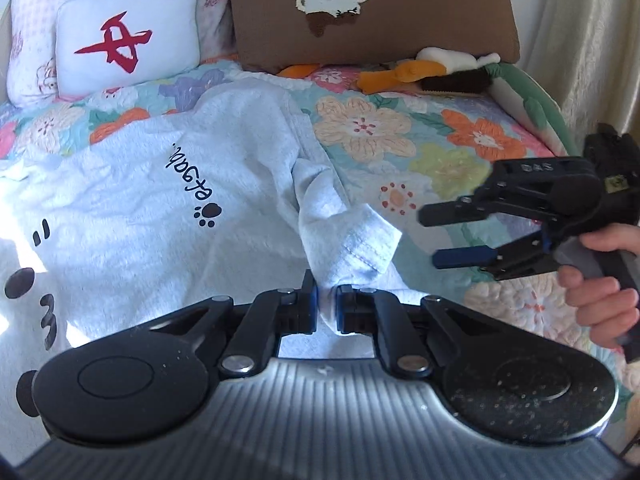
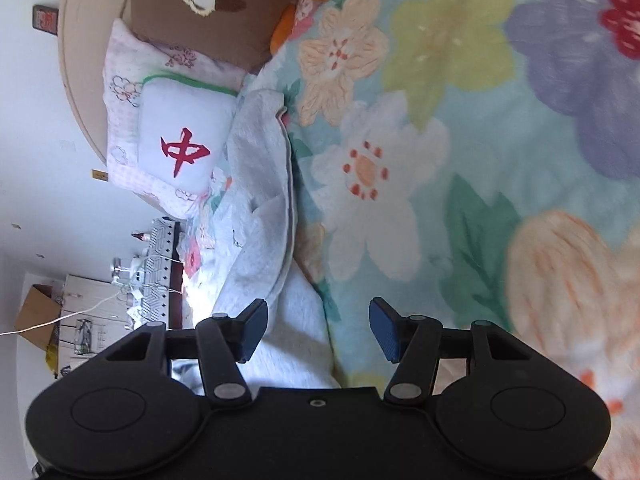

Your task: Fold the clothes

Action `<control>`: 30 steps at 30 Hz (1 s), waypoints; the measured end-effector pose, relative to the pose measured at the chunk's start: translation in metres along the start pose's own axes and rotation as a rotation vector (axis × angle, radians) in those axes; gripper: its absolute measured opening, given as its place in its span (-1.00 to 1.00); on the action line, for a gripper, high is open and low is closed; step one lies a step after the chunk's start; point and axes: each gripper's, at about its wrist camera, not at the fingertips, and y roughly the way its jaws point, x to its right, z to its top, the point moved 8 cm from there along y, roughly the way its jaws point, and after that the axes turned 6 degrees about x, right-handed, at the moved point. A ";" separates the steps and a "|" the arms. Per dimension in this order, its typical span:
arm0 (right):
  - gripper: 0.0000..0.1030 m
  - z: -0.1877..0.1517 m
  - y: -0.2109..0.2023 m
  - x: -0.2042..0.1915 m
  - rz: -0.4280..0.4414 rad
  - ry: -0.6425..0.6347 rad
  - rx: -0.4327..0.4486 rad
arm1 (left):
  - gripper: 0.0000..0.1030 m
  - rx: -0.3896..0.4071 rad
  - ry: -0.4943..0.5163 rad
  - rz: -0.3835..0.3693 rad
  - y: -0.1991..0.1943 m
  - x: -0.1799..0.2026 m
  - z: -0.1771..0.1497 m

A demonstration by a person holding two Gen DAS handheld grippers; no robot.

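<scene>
A light grey T-shirt [image 1: 168, 216] with black paw prints and lettering lies spread on the floral bedspread [image 1: 364, 128]. My left gripper [image 1: 327, 306] is shut on a fold of the shirt beside its sleeve [image 1: 352, 236] and holds it slightly raised. My right gripper [image 1: 434, 236] is open and empty, hovering right of the sleeve with a hand on its grip. In the right wrist view the right gripper [image 2: 318, 330] is open above the shirt's edge [image 2: 264, 192], turned sideways to the bed.
A white cushion with a red character [image 1: 124, 36], a pink pillow [image 1: 32, 20] and a brown cushion [image 1: 368, 8] stand at the head of the bed. Plush toys [image 1: 436, 70] lie at the back right. A curtain [image 1: 592, 40] hangs on the right.
</scene>
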 end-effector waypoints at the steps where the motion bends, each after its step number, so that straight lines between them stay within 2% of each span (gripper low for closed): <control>1: 0.20 0.003 0.008 -0.002 -0.009 0.006 0.000 | -0.84 0.000 0.003 -0.003 0.000 0.000 0.000; 3: 0.20 0.009 0.023 -0.004 -0.027 0.024 0.009 | -0.84 0.001 0.010 -0.015 0.001 -0.001 -0.001; 8: 0.20 0.022 0.060 -0.009 0.008 0.061 0.004 | -0.84 -0.012 0.040 -0.079 0.004 0.002 -0.004; 9: 0.11 0.021 0.067 -0.010 0.021 0.048 -0.008 | -0.84 -0.019 0.050 -0.093 0.005 0.003 -0.005; 10: -0.41 0.019 0.074 -0.011 0.036 0.031 -0.023 | -0.84 -0.028 0.051 -0.096 0.007 0.003 -0.006; 11: -0.80 0.017 0.080 -0.012 0.051 0.015 -0.039 | -0.84 -0.037 0.046 -0.103 0.009 0.002 -0.007; 12: -0.90 0.016 0.083 -0.014 0.063 -0.001 -0.044 | -0.84 -0.046 0.033 -0.113 0.011 0.000 -0.008; 13: -0.91 0.015 0.084 -0.016 0.073 -0.016 -0.044 | -0.84 -0.051 0.024 -0.119 0.012 -0.001 -0.008; 16: -0.91 0.034 0.062 -0.032 0.005 -0.209 0.061 | -0.84 -0.055 0.025 -0.155 0.018 0.003 -0.002; 17: -0.91 0.043 0.050 -0.039 -0.035 -0.299 0.113 | -0.84 -0.051 0.027 -0.193 0.020 0.010 0.003; 19: -0.92 0.063 0.022 -0.057 -0.128 -0.498 0.228 | -0.84 -0.049 -0.006 -0.326 0.027 0.030 0.013; 20: -0.92 0.072 0.010 -0.063 -0.183 -0.584 0.276 | -0.91 -0.061 -0.018 -0.374 0.033 0.041 0.016; 22: -0.92 0.087 -0.010 -0.068 -0.276 -0.708 0.336 | -0.92 -0.073 0.029 -0.423 0.047 0.069 0.022; 25: -0.96 0.105 -0.025 -0.058 -0.296 -0.733 0.357 | -0.92 -0.074 0.088 -0.486 0.069 0.106 0.027; 27: -0.96 0.112 -0.028 -0.047 -0.292 -0.701 0.354 | -0.92 -0.106 0.071 -0.497 0.088 0.119 0.027; 29: -0.92 0.118 -0.034 -0.034 -0.346 -0.672 0.347 | -0.92 -0.138 0.046 -0.495 0.102 0.128 0.026; 30: -0.79 0.120 -0.041 -0.026 -0.396 -0.654 0.346 | -0.92 -0.150 0.039 -0.492 0.107 0.130 0.025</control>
